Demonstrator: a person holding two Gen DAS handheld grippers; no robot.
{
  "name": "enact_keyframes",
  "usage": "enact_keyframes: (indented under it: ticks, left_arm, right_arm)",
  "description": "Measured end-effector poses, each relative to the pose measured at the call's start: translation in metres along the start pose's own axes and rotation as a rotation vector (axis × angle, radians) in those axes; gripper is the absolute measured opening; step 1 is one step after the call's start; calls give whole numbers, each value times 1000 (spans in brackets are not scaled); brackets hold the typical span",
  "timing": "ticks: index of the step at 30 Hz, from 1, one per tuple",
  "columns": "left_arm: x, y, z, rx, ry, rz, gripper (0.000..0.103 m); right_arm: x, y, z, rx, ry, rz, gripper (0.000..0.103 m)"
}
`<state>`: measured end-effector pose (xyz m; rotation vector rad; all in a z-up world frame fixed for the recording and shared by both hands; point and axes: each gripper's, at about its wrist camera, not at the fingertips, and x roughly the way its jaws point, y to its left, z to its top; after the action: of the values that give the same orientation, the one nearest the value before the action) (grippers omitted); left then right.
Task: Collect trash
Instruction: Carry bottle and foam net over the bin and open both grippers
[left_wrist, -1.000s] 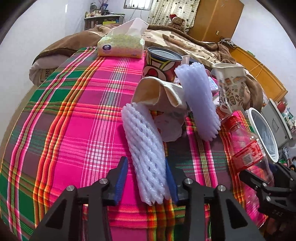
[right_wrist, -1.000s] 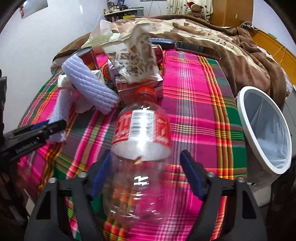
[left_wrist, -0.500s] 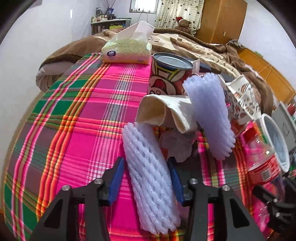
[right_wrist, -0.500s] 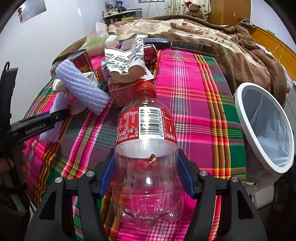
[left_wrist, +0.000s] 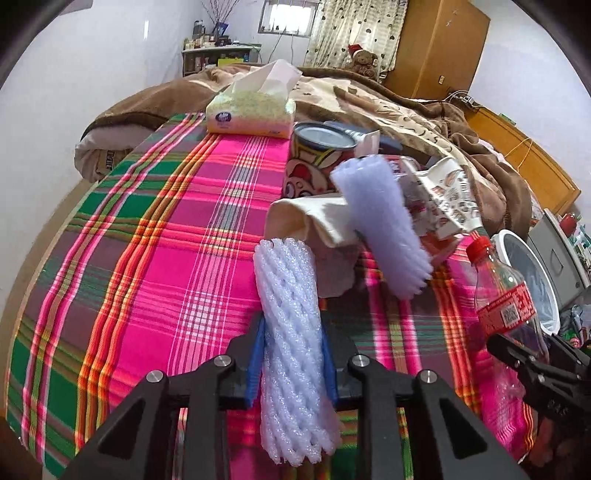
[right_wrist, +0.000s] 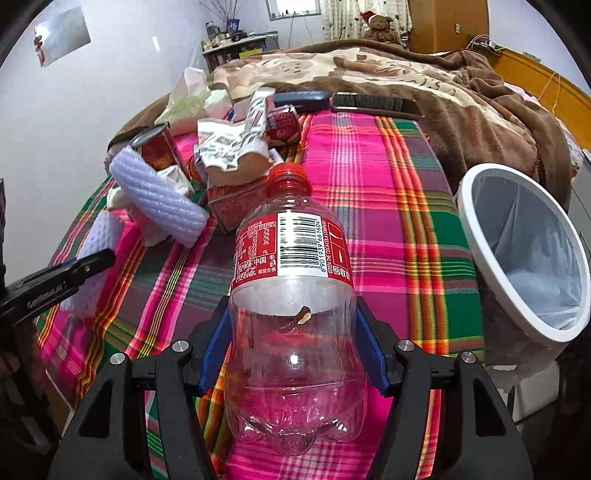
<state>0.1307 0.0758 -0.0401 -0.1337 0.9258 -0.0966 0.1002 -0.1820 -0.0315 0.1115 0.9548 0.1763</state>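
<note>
Your left gripper (left_wrist: 291, 354) is closing on the near white foam-net sleeve (left_wrist: 290, 332); right gripper (right_wrist: 293, 350) clamps the clear plastic red-label bottle (right_wrist: 293, 280), w/ white round bin (right_wrist: 524, 254) at right.

The clear plastic bottle (right_wrist: 291, 295) with a red cap wears a red label reading "Coca-Cola", "中国", "THE COCA-COLA COMPANY", "回收" and barcode number 6901939661604, while the lettering on the black left claw (right_wrist: 55, 288) is too blurred to read.

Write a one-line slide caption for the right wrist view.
Right gripper grips an empty cola bottle over the plaid cloth, bin beside.
</note>
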Motion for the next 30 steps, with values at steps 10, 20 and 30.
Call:
enact_keyframes:
  ticks: [10, 20, 30]
  left_arm:
    - [-41, -37, 5, 45, -62, -63, 28]
    - [-47, -104, 22, 134, -87, -180, 28]
    - [-31, -199, 41, 256, -64, -346, 28]
  right_arm:
    - [-25, -24, 8, 48, -74, 0, 64]
    - [-53, -65, 17, 100, -142, -60, 64]
    - [-61, -120, 28, 187, -176, -139, 64]
